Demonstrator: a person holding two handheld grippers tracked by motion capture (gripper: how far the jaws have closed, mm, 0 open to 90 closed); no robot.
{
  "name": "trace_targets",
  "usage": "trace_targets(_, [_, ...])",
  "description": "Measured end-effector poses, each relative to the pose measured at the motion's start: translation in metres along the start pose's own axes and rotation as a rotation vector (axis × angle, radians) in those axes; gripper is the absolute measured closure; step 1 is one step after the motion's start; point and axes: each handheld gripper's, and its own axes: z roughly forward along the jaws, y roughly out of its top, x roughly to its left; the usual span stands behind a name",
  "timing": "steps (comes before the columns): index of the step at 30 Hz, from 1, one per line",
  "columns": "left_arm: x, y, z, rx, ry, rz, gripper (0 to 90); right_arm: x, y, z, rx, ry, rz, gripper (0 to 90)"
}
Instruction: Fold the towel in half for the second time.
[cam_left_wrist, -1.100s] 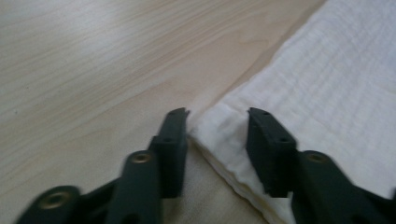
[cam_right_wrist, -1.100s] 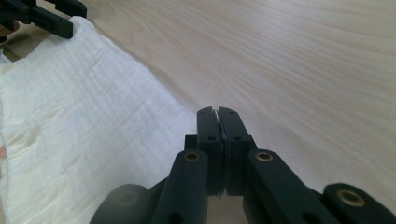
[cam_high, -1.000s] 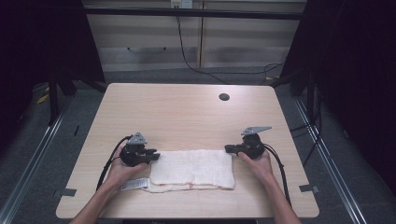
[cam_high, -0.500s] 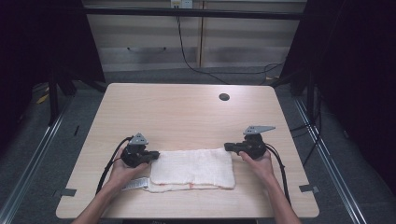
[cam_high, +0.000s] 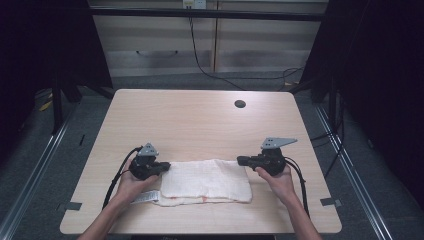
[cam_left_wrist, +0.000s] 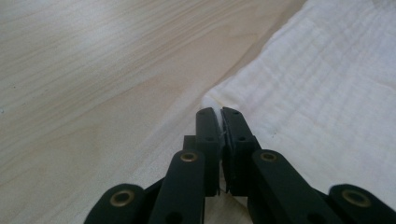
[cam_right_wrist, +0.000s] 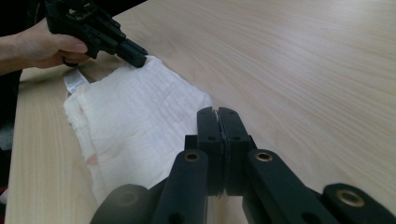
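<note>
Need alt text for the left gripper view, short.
The left gripper's two black jaws are pinched shut on a corner of a folded white woven cloth, which spreads toward the upper right. The cloth lies on a light wood-grain table that covers the left of the picture.

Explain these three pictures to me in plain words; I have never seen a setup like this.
A person sits at a wooden table and holds a hand-held tool with two black jaws in each hand. The wide picture is taken from above the table. The other two come from small cameras riding on the tools, looking along their jaws. A folded white cloth lies near the person, with a small label at its left end. The left gripper is shut on the cloth's far left corner. The right gripper is shut at the far right corner; a thin white sliver between its jaws suggests that it pinches cloth too.
</note>
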Motion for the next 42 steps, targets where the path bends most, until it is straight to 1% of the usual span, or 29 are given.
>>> trace_targets(4, [0.000,-0.001,-0.001,0.004,0.010,0.008,86.5,0.007,-0.001,-0.003,0.003,0.010,-0.014,89.1])
trace_targets(5, [0.000,-0.001,-0.002,-0.001,0.011,0.003,86.5,0.013,-0.003,-0.005,0.002,0.020,-0.020,89.0])
trace_targets(6, [0.000,-0.002,-0.003,-0.009,0.050,0.003,86.7,0.016,-0.004,-0.006,0.001,0.012,-0.025,89.0])
trace_targets(8, [0.001,-0.002,-0.004,-0.004,0.047,-0.001,86.8,0.022,-0.006,-0.007,-0.015,0.031,-0.020,89.0])
trace_targets(9, [0.002,-0.003,-0.004,-0.016,0.056,-0.013,86.9,0.025,-0.005,-0.008,-0.018,0.037,-0.023,89.0])
trace_targets(11, [0.003,-0.003,-0.005,-0.017,0.051,-0.021,86.8,0.027,-0.004,-0.008,-0.016,0.033,-0.033,89.1])
trace_targets(12, [0.002,-0.002,-0.005,-0.032,0.057,-0.037,86.8,0.029,-0.004,-0.008,-0.012,0.031,-0.041,89.1])
trace_targets(13, [0.003,-0.001,-0.006,-0.035,0.049,-0.033,86.8,0.029,-0.003,-0.009,-0.008,0.021,-0.046,89.1])
trace_targets(14, [0.004,0.001,-0.007,-0.049,0.042,-0.051,86.9,0.028,-0.001,-0.009,-0.005,0.010,-0.049,89.1])
trace_targets(16, [0.006,0.006,-0.009,-0.075,0.037,-0.062,86.9,0.020,0.005,-0.009,-0.007,-0.004,-0.042,89.1])
trace_targets(17, [0.007,0.008,-0.012,-0.097,0.050,-0.065,86.9,0.015,0.008,-0.010,-0.015,-0.013,-0.035,89.2])
trace_targets(18, [0.009,0.010,-0.015,-0.126,0.046,-0.080,86.8,0.008,0.015,-0.011,-0.032,-0.028,-0.027,89.2])
trace_targets(19, [0.010,0.012,-0.018,-0.141,0.032,-0.090,86.8,0.008,0.015,-0.011,-0.032,-0.028,-0.027,89.2])
trace_targets(20, [0.010,0.014,-0.021,-0.153,0.044,-0.088,86.8,0.005,0.018,-0.012,-0.041,-0.030,-0.026,89.2])
trace_targets(21, [0.011,0.014,-0.023,-0.172,0.040,-0.098,86.9,0.005,0.021,-0.012,-0.051,-0.033,-0.028,89.2])
trace_targets(24, [0.011,0.013,-0.021,-0.164,0.043,-0.094,86.9,0.009,0.022,-0.011,-0.057,-0.004,-0.038,89.2])
trace_targets(25, [0.010,0.012,-0.020,-0.157,0.042,-0.097,86.9,0.012,0.020,-0.008,-0.043,0.004,-0.046,89.2])
trace_targets(26, [0.009,0.011,-0.019,-0.152,0.054,-0.093,86.9,0.016,0.017,-0.005,-0.025,0.014,-0.054,89.2])
trace_targets(27, [0.009,0.010,-0.019,-0.151,0.049,-0.093,86.8,0.021,0.014,-0.002,-0.007,0.025,-0.065,89.2])
trace_targets(28, [0.009,0.010,-0.020,-0.155,0.051,-0.094,86.9,0.028,0.004,0.004,0.023,0.048,-0.069,89.1])
trace_targets(30, [0.009,0.010,-0.021,-0.161,0.060,-0.105,86.9,0.035,-0.005,0.010,0.063,0.067,-0.076,89.1])
trace_targets(31, [0.009,0.010,-0.021,-0.161,0.060,-0.105,86.9,0.035,-0.005,0.010,0.063,0.067,-0.076,89.1])
trace_targets(32, [0.010,0.010,-0.021,-0.157,0.062,-0.105,86.9,0.040,-0.015,0.015,0.098,0.091,-0.075,89.1])
trace_targets(33, [0.010,0.010,-0.021,-0.157,0.062,-0.105,86.9,0.043,-0.019,0.018,0.114,0.098,-0.080,89.1])
trace_targets(34, [0.010,0.010,-0.020,-0.154,0.063,-0.109,86.9,0.044,-0.023,0.020,0.137,0.107,-0.081,89.1])
trace_targets(35, [0.010,0.010,-0.020,-0.156,0.064,-0.111,86.9,0.044,-0.023,0.020,0.137,0.107,-0.081,89.1])
trace_targets(38, [0.009,0.010,-0.019,-0.153,0.070,-0.108,86.8,0.046,-0.033,0.026,0.193,0.121,-0.080,89.1])
trace_targets(39, [0.009,0.010,-0.019,-0.153,0.071,-0.107,86.8,0.045,-0.037,0.028,0.225,0.121,-0.084,89.1])
trace_targets(42, [0.010,0.010,-0.021,-0.161,0.073,-0.109,86.9,0.043,-0.039,0.029,0.245,0.117,-0.075,89.1])
